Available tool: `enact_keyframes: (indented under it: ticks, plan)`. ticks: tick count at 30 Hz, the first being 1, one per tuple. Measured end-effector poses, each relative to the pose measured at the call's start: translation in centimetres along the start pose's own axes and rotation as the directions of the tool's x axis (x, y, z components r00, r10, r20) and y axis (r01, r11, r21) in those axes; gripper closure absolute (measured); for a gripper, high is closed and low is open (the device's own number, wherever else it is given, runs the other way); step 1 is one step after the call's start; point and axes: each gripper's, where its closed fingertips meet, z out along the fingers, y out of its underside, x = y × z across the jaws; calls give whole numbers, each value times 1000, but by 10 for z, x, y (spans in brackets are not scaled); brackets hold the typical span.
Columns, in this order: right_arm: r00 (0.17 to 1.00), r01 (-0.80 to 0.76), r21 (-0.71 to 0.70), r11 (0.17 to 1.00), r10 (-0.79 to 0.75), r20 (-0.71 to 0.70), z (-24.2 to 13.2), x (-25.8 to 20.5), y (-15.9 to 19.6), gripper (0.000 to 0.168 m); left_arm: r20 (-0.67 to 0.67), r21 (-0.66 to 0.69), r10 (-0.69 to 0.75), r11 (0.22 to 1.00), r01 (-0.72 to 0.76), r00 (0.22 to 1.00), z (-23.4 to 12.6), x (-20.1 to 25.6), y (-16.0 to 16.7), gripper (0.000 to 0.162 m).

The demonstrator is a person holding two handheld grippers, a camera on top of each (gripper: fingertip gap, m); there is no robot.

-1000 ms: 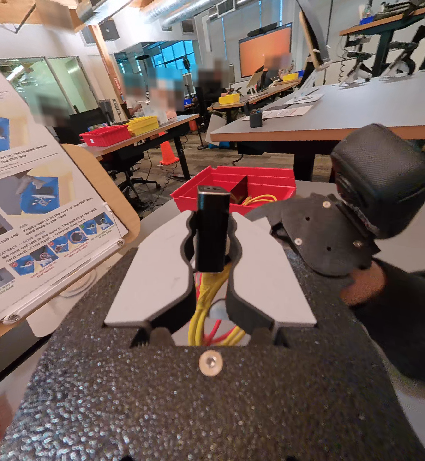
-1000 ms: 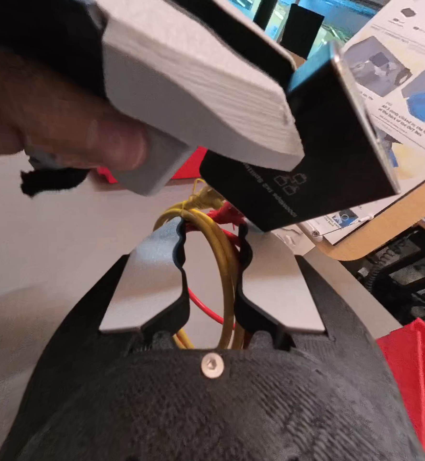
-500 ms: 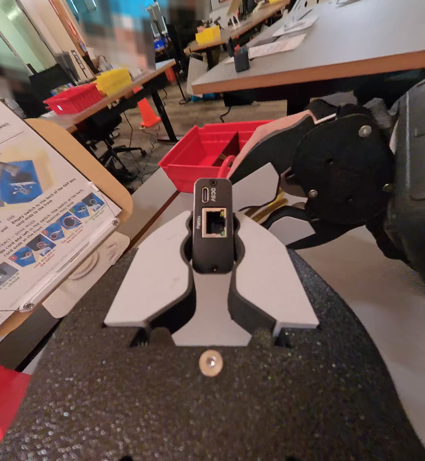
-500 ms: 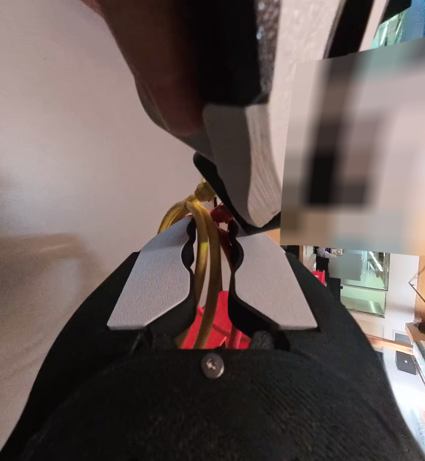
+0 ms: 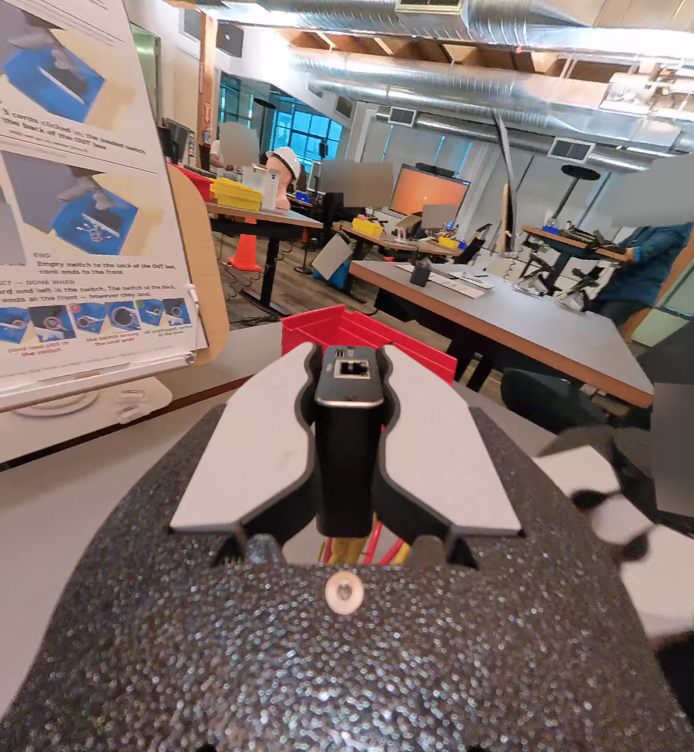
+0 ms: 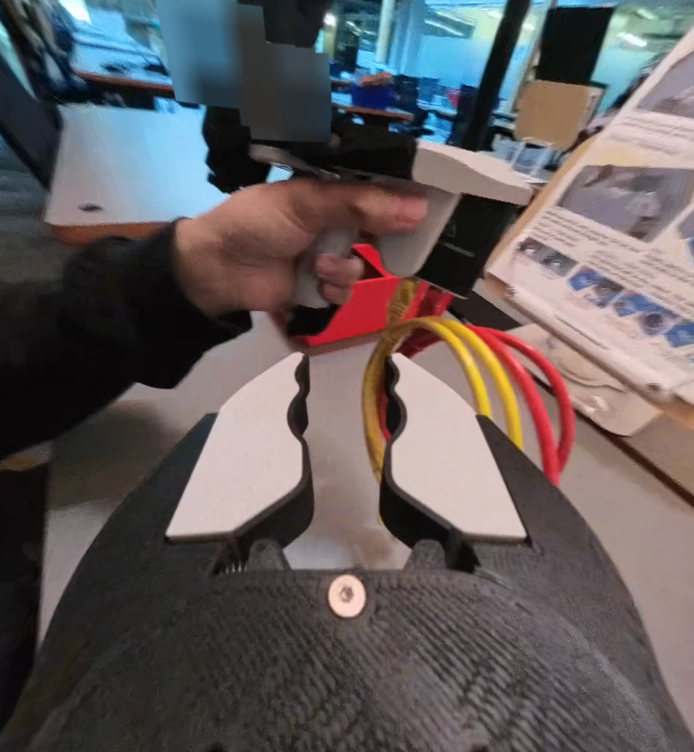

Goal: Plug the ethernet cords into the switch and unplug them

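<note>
Switch (image 5: 347, 439) is clamped between your left gripper (image 5: 347, 411) fingers, held up off the bench, its end port facing away from the camera and empty. In the right wrist view the same switch (image 6: 457, 248) hangs over the red bin (image 6: 361, 309) near the far edge of the bench, with yellow cords (image 6: 455, 366) and red cords (image 6: 540, 382) looping down from its underside, a yellow plug seated there. So plugging looks at least partly done; how many cords are in, can't tell. Unplugging still appears ahead. Your right gripper (image 6: 347, 407) sits below and in front of the switch, fingers parted, gripping nothing; one yellow cord strand runs along the inner edge of its right finger, not pinched. Your left hand (image 6: 280, 244) is wrapped round the left gripper's handle, forefinger out along it, gripper roughly level. Instruction board (image 5: 72, 183) stands at the bench's left side. Next, probably close on a plug and pull.
</note>
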Motion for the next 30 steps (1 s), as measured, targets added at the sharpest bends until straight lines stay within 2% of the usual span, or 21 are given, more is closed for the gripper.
enact_keyframes:
  ticks: [2, 4, 6, 9, 11, 12, 14, 15, 16, 18, 20, 21, 23, 25, 26, 29, 30]
  plan:
    - [996, -90, 70, 994, 89, 12, 4, -13, -1, 135, 32, -4, 35, 999, -35, 999, -1, -5, -1, 136]
    - [982, -173, 40, 984, 170, 80, 15, -29, 17, 140, 53, -16, 63, 998, -62, 997, -1, -9, -1, 135]
    - [926, -324, -10, 946, 319, 200, 32, -48, 36, 140, 58, -6, 72, 997, -72, 996, 0, -8, -5, 136]
    - [813, -539, 70, 839, 497, 303, 56, -50, 38, 146, 16, 22, 39, 999, -39, 999, 4, 4, -10, 135]
    - [747, -657, 194, 729, 592, 303, 64, -28, 31, 137, -37, 41, 9, 999, -8, 999, 5, 17, -11, 136]
    - [716, -694, 265, 670, 604, 350, 61, -20, 20, 132, -63, 56, 0, 998, 3, 998, 5, 23, -13, 136]
    - [721, -680, 262, 685, 559, 410, 61, -20, 17, 130, -79, 90, 16, 996, -9, 997, 1, 29, -18, 136]
    - [721, -681, 253, 687, 569, 396, 63, -17, 19, 120, -70, 97, 28, 995, -21, 997, -2, 28, -21, 136]
    - [720, -687, 271, 674, 579, 384, 62, -11, 17, 119, -69, 101, 39, 994, -32, 997, -4, 28, -23, 136]
    - [695, -718, 438, 540, 582, 422, 40, 18, 2, 138, -101, 77, 65, 995, -58, 993, -7, 32, -22, 136]
    - [646, -739, 567, 364, 622, 443, 16, 52, -2, 146, -131, 79, 67, 995, -57, 989, -10, 37, -22, 136]
    - [628, -745, 571, 346, 654, 423, 15, 63, 3, 147, -157, 86, 52, 996, -38, 986, -10, 41, -21, 136]
    - [640, -751, 521, 405, 641, 423, 22, 59, 6, 141, -148, 91, 45, 995, -32, 988, -7, 42, -18, 136]
    - [635, -764, 500, 407, 608, 476, 21, 50, 0, 142, -123, 78, 64, 995, -55, 990, -3, 42, -11, 136]
    - [640, -761, 494, 420, 608, 469, 22, 46, 0, 137, -105, 79, 60, 995, -52, 993, -1, 40, -11, 135]
    - [653, -758, 374, 535, 618, 439, 26, 17, 11, 119, -56, 54, 65, 997, -62, 996, 2, 29, -8, 136]
    - [668, -742, 322, 588, 602, 438, 26, 2, 15, 124, -34, 45, 78, 996, -76, 996, 3, 24, -8, 136]
